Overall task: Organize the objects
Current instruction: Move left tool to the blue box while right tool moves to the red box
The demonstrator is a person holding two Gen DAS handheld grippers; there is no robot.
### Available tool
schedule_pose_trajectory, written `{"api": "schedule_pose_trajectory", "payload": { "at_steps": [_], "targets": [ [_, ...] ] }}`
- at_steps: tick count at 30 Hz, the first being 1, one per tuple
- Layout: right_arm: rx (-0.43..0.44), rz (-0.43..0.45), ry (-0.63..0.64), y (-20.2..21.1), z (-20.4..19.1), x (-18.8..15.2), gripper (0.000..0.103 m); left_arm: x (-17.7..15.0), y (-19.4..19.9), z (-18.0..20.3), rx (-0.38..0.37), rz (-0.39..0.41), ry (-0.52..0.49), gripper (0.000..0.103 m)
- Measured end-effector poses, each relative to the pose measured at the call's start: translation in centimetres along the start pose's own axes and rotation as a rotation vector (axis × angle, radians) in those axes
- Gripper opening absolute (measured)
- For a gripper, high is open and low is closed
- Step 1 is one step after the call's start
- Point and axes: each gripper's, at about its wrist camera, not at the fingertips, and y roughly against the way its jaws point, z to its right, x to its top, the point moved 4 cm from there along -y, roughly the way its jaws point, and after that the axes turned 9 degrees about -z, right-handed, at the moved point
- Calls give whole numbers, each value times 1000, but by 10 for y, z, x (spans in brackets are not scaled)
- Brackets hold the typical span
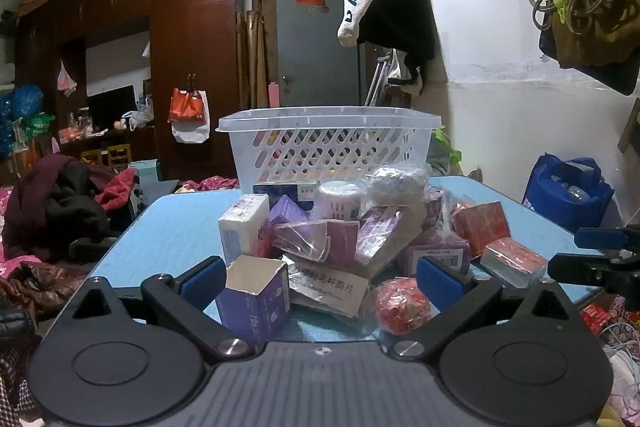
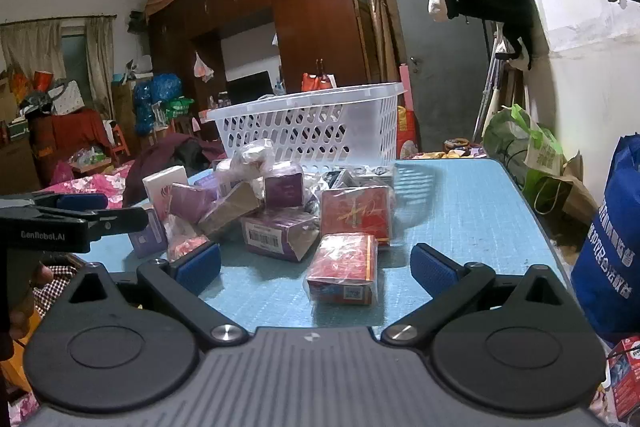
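Two tongs hover wide and empty at the near edge of a blue tabletop (image 2: pixel 472 211): the left tongs (image 1: pixel 318 277) face an open purple box (image 1: pixel 254 301), the right tongs (image 2: pixel 316 269) a wrapped red box (image 2: pixel 344 269). Sorting appears barely begun; the white basket (image 2: pixel 312 119) behind the heap (image 1: pixel 352 227) looks nearly empty. Next: close on one box and lift it over the rim.
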Motion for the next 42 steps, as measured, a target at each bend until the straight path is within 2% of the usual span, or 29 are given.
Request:
{"api": "schedule_pose_trajectory", "payload": {
  "at_steps": [42],
  "targets": [
    [18,4,20,1,-4,1,103,-3,2,-7,20,22,17,102]
  ]
}}
